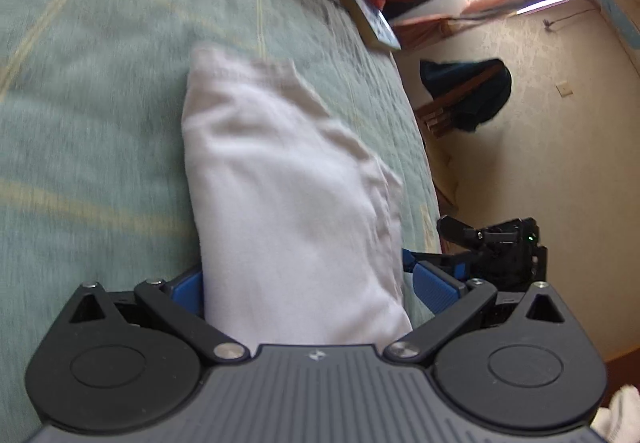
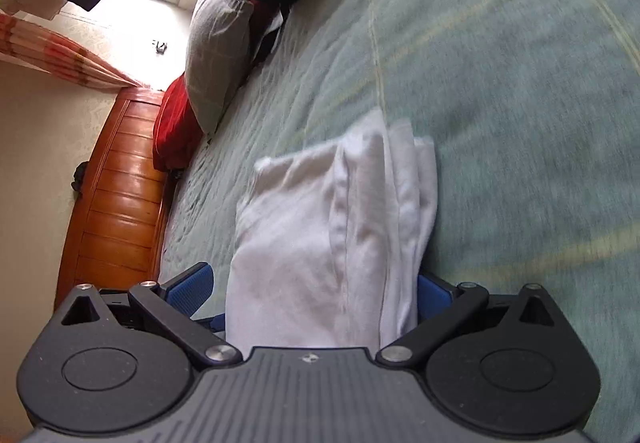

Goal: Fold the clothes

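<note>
A folded white garment (image 1: 288,179) is shown lying on the green bed (image 1: 100,123), grasped at its near edge between the jaws of the left gripper (image 1: 308,291) and right gripper (image 2: 316,295). Uneven lifting could let the stacked layers slide apart.

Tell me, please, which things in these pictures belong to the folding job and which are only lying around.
Part of the job:
- white garment, folded, between both grippers' fingers
- left gripper
- right gripper
- green bedcover, the work surface

Only lying about:
- grey pillow
- red cloth
- dark garment on a chair
- wooden bed end
</note>
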`<state>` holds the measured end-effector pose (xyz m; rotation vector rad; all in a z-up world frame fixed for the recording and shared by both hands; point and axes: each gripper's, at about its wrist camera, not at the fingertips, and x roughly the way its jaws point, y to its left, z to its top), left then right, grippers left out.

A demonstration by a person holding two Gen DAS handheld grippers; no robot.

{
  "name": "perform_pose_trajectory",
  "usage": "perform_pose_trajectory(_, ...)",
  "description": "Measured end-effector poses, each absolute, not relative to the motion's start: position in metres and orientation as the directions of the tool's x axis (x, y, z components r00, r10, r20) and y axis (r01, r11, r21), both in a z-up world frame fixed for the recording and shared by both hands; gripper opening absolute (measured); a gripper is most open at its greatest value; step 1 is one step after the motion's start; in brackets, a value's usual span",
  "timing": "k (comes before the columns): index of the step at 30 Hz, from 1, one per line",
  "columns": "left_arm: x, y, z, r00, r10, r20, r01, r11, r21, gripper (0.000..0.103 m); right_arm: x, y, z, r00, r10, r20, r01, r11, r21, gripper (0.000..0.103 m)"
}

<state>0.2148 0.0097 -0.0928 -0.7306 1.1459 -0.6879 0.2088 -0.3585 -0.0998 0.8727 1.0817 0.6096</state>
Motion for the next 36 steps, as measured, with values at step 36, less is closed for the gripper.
perform_pose_trajectory(36, 0.222, 0.002, -0.109, 0.264, -0.852, -0.451, 0.123, 0.494, -0.861, 0.102, 0.196, -0.349, -0.112, 0.371, 0.859, -0.353, -0.126, 0.423, 0.897, 0.103)
